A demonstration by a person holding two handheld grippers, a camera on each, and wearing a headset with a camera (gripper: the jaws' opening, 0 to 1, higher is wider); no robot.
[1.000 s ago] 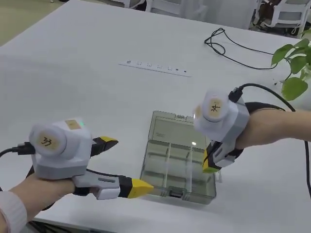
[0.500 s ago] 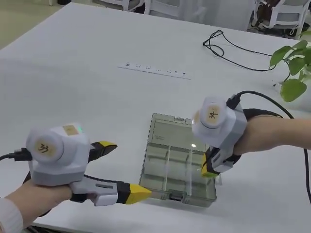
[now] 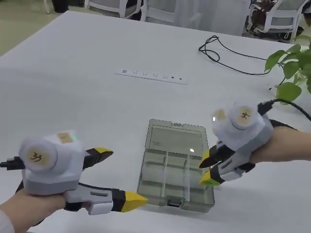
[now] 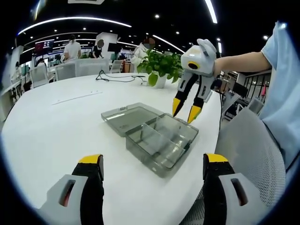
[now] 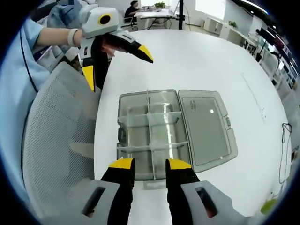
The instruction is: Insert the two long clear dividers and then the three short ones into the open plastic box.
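Observation:
The clear plastic box (image 3: pixel 167 187) lies near the table's front edge with its lid (image 3: pixel 176 138) folded flat behind it. Several clear dividers (image 3: pixel 186 171) stand inside and split it into compartments; the box (image 5: pixel 136 133) shows them as crossing walls in the right gripper view. My right gripper (image 3: pixel 207 170) hovers over the box's right edge, jaws a little apart with nothing between them. A pale clear piece (image 5: pixel 153 184) lies on the table beside the box, between those jaws. My left gripper (image 3: pixel 119 177) is wide open to the left of the box (image 4: pixel 159 140), clear of it.
A white power strip (image 3: pixel 150 75) lies on the table farther back, with a black cable (image 3: pixel 228 48) at the far right. A green plant (image 3: pixel 291 68) stands at the right edge. A mesh chair (image 5: pixel 61 140) sits at the table's front edge.
My right gripper has drawn back to the right from over the box's inside to its right edge, and both jaw tips now show apart. The left gripper has sunk slightly.

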